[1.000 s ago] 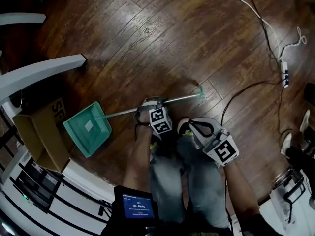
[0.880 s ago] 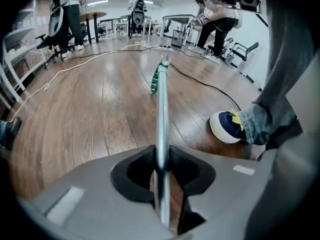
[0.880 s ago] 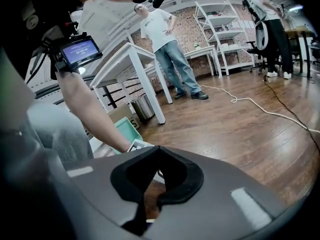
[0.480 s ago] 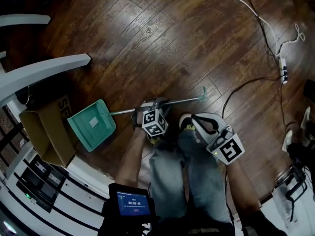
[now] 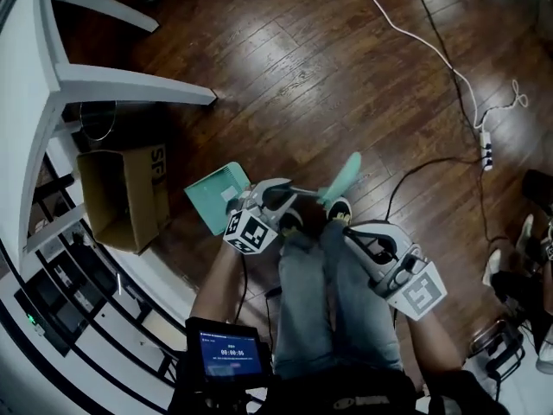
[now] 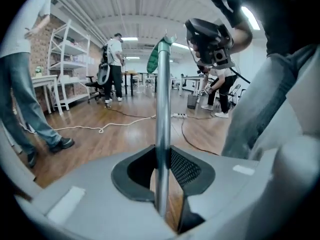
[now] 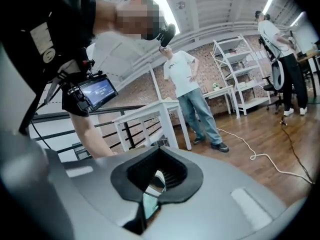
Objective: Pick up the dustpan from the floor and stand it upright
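Left gripper point(image 5: 275, 195) fingers clamp the dustpan point(image 5: 214, 194) by its smooth metal handle point(image 6: 162, 109), right gripper point(image 7: 149, 194) closed on nothing; single grip may slip, swinging the pan at 9 o'clock down.

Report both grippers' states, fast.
Left gripper: shut on the dustpan handle.
Right gripper: shut, nothing between its jaws.

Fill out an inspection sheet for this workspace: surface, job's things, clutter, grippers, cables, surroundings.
Surface: dark wooden plank floor.
Job's things: teal dustpan; its metal handle tilts up off the floor.
Clutter: open cardboard box beside the pan.
Grippers: left gripper shut on the handle; right gripper shut, nothing between its jaws.
Cables: white cable leading toward a power strip; black cable near the feet.
Surroundings: white table at left; a person standing farther off.
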{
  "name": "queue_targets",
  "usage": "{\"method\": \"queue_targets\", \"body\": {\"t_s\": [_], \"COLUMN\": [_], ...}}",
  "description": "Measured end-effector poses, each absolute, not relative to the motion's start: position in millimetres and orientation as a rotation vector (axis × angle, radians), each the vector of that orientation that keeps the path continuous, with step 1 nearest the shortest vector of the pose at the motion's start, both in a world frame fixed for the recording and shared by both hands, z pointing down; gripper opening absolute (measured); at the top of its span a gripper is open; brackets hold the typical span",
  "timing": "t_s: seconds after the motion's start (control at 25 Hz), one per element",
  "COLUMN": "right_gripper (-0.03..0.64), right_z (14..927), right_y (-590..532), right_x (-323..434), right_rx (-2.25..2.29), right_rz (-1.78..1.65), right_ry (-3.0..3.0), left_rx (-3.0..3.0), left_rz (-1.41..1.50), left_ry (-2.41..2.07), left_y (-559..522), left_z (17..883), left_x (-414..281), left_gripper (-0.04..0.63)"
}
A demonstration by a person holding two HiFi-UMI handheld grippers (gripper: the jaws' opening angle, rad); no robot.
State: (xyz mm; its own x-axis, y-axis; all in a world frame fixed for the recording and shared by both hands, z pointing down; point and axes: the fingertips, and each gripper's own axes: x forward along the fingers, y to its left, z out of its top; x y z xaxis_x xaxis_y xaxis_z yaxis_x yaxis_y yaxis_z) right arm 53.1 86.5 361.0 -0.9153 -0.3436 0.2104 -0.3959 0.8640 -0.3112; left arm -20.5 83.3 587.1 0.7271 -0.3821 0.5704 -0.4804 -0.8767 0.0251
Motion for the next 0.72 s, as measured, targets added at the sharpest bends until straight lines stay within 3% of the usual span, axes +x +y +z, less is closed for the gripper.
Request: {"method": "queue_targets", "body": {"t_s": [0.64,0.68,0.72], "right_gripper": [0.003,0.003,0.003], "right_z": [322.4,322.1,322.1], "right_y": [164.0,168.4,171.9], "right_x": [-70.1,-79.2,-88.4], "right_rx": [0.124,0.093,0.066], "right_rz": [0.414,0.412,0.409], "right_ry": [-2.938,-2.934,-2.930], "left_rx": [2.605,2.569,2.544], "left_rz": [0.219,0.204,0.206], "left_ry": [-1.317,-1.336,-1.352], "left_y": [152.5,158.8,164.2], "left_z": [503.9,503.8,504.3], "left_x": [-159.6,-169.9,-179.0], "left_gripper": [0.123,0.150,0.279]}}
